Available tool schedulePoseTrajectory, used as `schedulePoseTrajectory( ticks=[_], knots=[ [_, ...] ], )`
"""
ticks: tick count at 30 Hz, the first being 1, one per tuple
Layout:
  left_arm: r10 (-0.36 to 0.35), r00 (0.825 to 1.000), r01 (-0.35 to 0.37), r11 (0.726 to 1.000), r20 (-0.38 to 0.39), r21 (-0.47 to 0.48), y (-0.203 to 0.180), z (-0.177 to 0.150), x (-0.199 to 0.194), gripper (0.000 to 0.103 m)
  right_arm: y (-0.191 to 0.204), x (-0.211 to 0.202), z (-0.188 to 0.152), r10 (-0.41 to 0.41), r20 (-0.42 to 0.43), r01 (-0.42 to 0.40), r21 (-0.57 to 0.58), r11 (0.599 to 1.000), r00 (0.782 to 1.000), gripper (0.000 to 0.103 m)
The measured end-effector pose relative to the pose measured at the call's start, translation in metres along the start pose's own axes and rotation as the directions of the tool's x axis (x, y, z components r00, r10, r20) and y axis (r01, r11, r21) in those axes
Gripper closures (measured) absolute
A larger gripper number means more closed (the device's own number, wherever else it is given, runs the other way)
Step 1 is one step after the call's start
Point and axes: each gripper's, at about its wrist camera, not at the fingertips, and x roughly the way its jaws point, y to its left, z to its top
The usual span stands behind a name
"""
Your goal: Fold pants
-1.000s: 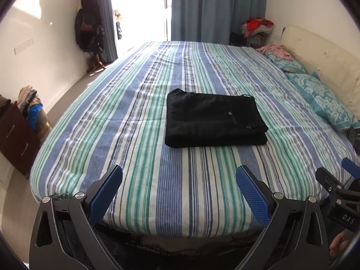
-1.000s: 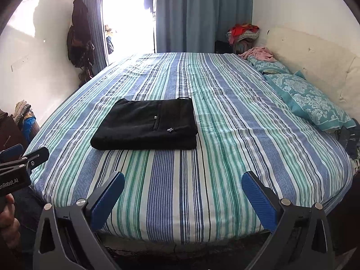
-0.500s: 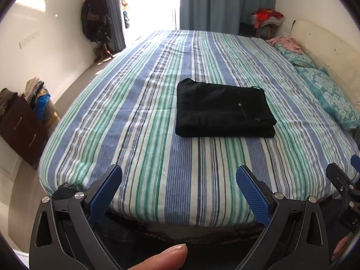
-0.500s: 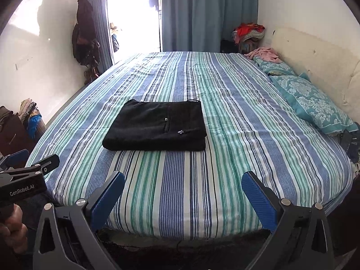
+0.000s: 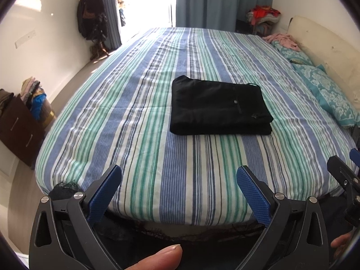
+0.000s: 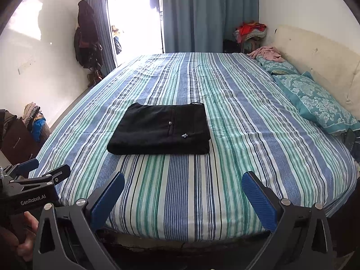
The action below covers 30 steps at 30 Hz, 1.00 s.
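Pants [image 5: 219,106], black and folded into a compact rectangle, lie flat on the striped bedspread [image 5: 139,117] near the middle of the bed, closer to its foot than to the far end. A small pale emblem and a short zip or tab show on the top layer in the right wrist view [image 6: 160,129]. Left gripper [image 5: 178,189] hangs at the foot of the bed, well apart from the garment, with its blue-padded jaws spread wide and nothing between them. A fingertip [image 5: 162,257] of the person intrudes at the bottom edge of that view. Right gripper [image 6: 183,193] is likewise held at the foot of the bed, its jaws spread wide and empty. Each tool appears at the margin of the other's view: the left one at the left edge of the right wrist view, the right one at the right edge of the left wrist view. Patterned teal pillows [image 6: 315,103] rest along a cream headboard [image 6: 319,54] on the right side. Blue curtains [image 6: 209,13] hang beyond the far end of the bed, and a dark wooden drawer unit [image 5: 16,130] stands on the floor at the left.
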Motion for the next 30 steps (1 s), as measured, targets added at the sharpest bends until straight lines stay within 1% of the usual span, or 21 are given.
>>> schedulePoseTrajectory(
  ticks=[2, 9, 13, 15, 21, 24, 30],
  knots=[
    [0.002, 1.0, -0.002, 1.0, 0.008, 0.007, -0.001, 0.0, -0.001, 0.001, 0.001, 0.0, 0.0, 0.003, -0.001, -0.003, -0.005, 1.0, 1.0, 0.0],
    [0.062, 0.998, -0.063, 0.997, 0.03, 0.036, -0.001, 0.001, -0.002, 0.001, 0.004, -0.001, 0.0, -0.029, 0.001, 0.029, -0.033, 0.999, 1.0, 0.0],
    [0.05, 0.999, -0.051, 0.998, 0.021, 0.027, 0.001, 0.001, -0.003, 0.001, 0.007, -0.002, 0.001, -0.06, -0.007, 0.059, -0.056, 0.997, 0.998, 0.0],
    [0.06, 0.998, -0.061, 0.998, 0.024, 0.031, 0.0, 0.001, -0.004, 0.001, 0.007, -0.003, 0.001, -0.094, -0.012, 0.093, -0.058, 0.994, 0.995, 0.0],
    [0.033, 0.999, -0.034, 0.999, 0.021, 0.042, -0.001, 0.002, -0.008, 0.001, 0.006, -0.006, 0.003, -0.095, -0.011, 0.094, -0.055, 0.994, 0.995, 0.0],
    [0.046, 0.999, -0.048, 0.997, 0.027, 0.056, -0.003, 0.001, -0.009, 0.001, 0.007, -0.007, 0.003, -0.088, -0.011, 0.087, -0.051, 0.995, 0.996, 0.0],
    [0.056, 0.998, -0.058, 0.997, 0.041, 0.054, -0.003, 0.002, -0.013, 0.001, 0.008, -0.007, 0.002, -0.091, -0.014, 0.091, -0.045, 0.995, 0.996, 0.0]
  ],
)
